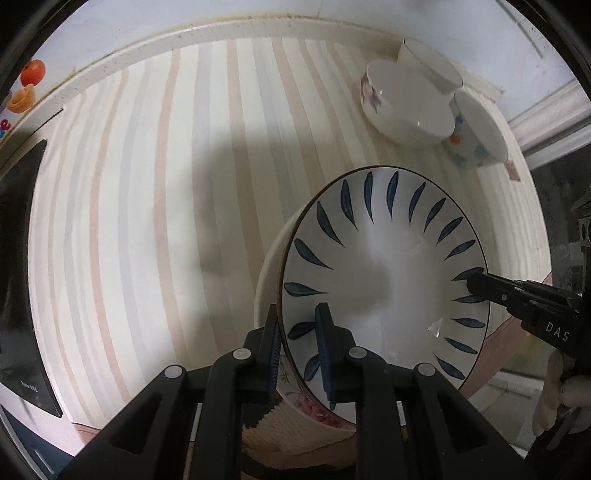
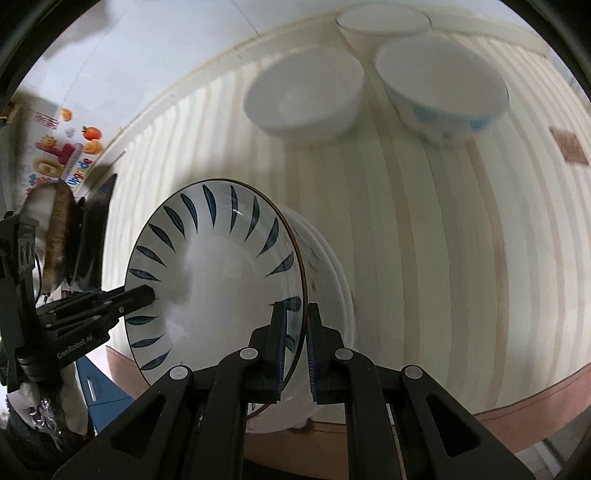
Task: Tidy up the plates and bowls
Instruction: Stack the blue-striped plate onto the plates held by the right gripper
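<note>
A white plate with blue leaf strokes (image 1: 384,266) (image 2: 218,280) hangs tilted just above a stack of white plates (image 1: 267,280) (image 2: 332,266); the stack's lowest rim has a pink flower print. My left gripper (image 1: 298,321) (image 2: 147,293) is shut on the plate's near rim in the left wrist view. My right gripper (image 2: 295,314) (image 1: 474,286) is shut on the opposite rim. Whether the plate touches the stack is hidden. Three bowls stand at the back: a flowered one (image 1: 406,103) (image 2: 306,99), a blue-patterned one (image 1: 476,129) (image 2: 439,85) and a plain one (image 1: 432,62) (image 2: 384,22).
A striped cloth (image 1: 155,184) (image 2: 443,240) covers the round table. A dark flat object (image 1: 22,277) lies at its left edge. Colourful stickers (image 1: 31,74) (image 2: 62,155) sit on the wall behind. A gloved hand (image 1: 554,398) holds the right gripper.
</note>
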{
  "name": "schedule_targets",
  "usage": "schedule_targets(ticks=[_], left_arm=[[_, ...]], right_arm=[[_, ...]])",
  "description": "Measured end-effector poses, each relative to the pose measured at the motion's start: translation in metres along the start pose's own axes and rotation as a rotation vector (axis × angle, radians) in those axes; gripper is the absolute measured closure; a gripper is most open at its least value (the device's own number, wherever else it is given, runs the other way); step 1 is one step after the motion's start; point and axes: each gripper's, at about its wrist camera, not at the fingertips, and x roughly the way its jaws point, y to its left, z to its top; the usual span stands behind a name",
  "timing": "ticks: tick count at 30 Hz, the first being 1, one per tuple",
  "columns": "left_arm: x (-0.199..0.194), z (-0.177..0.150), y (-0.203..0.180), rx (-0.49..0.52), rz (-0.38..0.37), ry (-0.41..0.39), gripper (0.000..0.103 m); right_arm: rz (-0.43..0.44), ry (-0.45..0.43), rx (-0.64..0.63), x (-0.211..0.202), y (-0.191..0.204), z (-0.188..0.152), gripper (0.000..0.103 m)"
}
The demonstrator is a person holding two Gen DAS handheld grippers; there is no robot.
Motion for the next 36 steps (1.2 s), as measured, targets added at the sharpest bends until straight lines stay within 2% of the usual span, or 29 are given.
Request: schedule_targets(ticks=[7, 14, 29, 36], left_arm=[[0.013, -0.001, -0.004, 0.013, 0.022, 0.031, 0.086], [0.019, 0.002, -0.015, 0.018, 0.036, 0.026, 0.085], [0.023, -0.01, -0.019, -0.063, 0.031, 0.038, 0.085], [0.016, -0.019, -0.006, -0.113, 0.033, 0.038, 0.085]], right_arm=[[0.0, 0.032, 0.012, 0.018, -0.007, -0.013, 0.091], [0.019, 0.031, 0.036, 0.021, -0.007, -0.017, 0.091], [0.049, 0.07, 0.08, 0.012, -0.015, -0.012, 0.089], [0.066, 0.074, 0.093, 0.005, -0.022, -0.01, 0.089]])
